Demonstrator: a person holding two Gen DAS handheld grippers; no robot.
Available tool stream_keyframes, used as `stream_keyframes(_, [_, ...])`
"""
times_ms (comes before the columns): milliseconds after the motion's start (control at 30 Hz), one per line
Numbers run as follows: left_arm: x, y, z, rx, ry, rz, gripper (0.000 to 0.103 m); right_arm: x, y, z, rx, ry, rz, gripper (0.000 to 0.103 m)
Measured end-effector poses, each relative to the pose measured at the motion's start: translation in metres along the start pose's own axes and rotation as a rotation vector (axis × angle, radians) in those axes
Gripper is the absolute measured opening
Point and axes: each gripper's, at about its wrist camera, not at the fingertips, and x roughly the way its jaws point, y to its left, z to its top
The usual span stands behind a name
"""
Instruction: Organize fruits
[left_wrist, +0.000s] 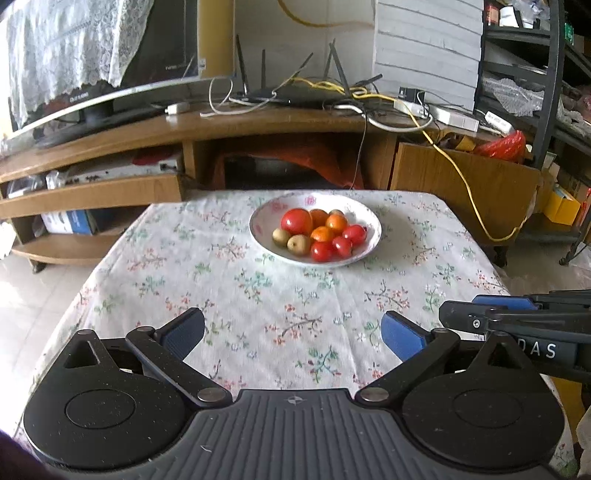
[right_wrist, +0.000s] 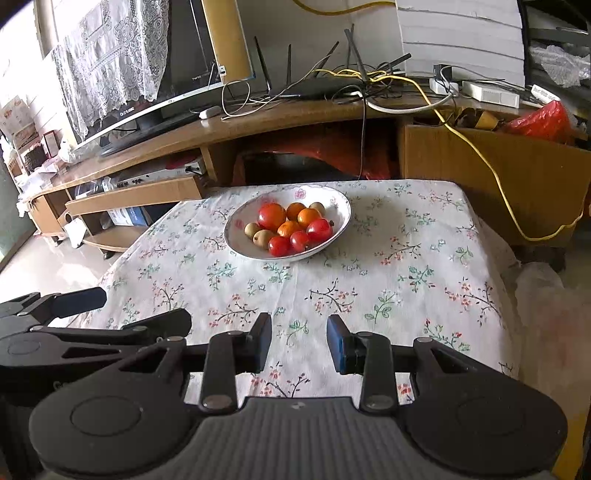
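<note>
A white bowl (left_wrist: 260, 230) (right_wrist: 341, 210) stands at the far middle of the table with its flowered cloth (left_wrist: 240, 295) (right_wrist: 388, 277). In it lie a big red tomato (left_wrist: 296, 221) (right_wrist: 272, 216), several small red tomatoes (left_wrist: 321, 251) (right_wrist: 319, 229), orange fruits (left_wrist: 336, 223) (right_wrist: 308, 217) and small green-brown fruits (left_wrist: 298, 243) (right_wrist: 263, 236). My left gripper (left_wrist: 293, 332) is open wide above the near cloth, nothing between its fingers. My right gripper (right_wrist: 299, 343) is also open and empty, well short of the bowl. Each gripper shows at the edge of the other's view, the two side by side.
Behind the table runs a wooden TV stand (left_wrist: 221, 125) (right_wrist: 258, 118) with a curved screen (left_wrist: 110, 92), a router (left_wrist: 295, 94) and tangled cables. A yellow cable (left_wrist: 472, 192) hangs over a cardboard box (left_wrist: 461, 177). Metal shelving (left_wrist: 546, 74) stands at the right; tiled floor (left_wrist: 33, 288) lies left.
</note>
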Motion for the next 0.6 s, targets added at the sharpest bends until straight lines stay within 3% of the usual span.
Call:
stream_keyframes(267, [0.006, 0.003, -0.008, -0.031, 0.073, -0.028, 0.103, 0.000, 0.001, -0.008, -0.001, 0.021, -0.015, 0.035])
stream_keyframes(600, [0.010, 0.003, -0.011, -0.038, 0.104, -0.010, 0.103, 0.006, 0.001, -0.011, -0.003, 0.036, -0.014, 0.035])
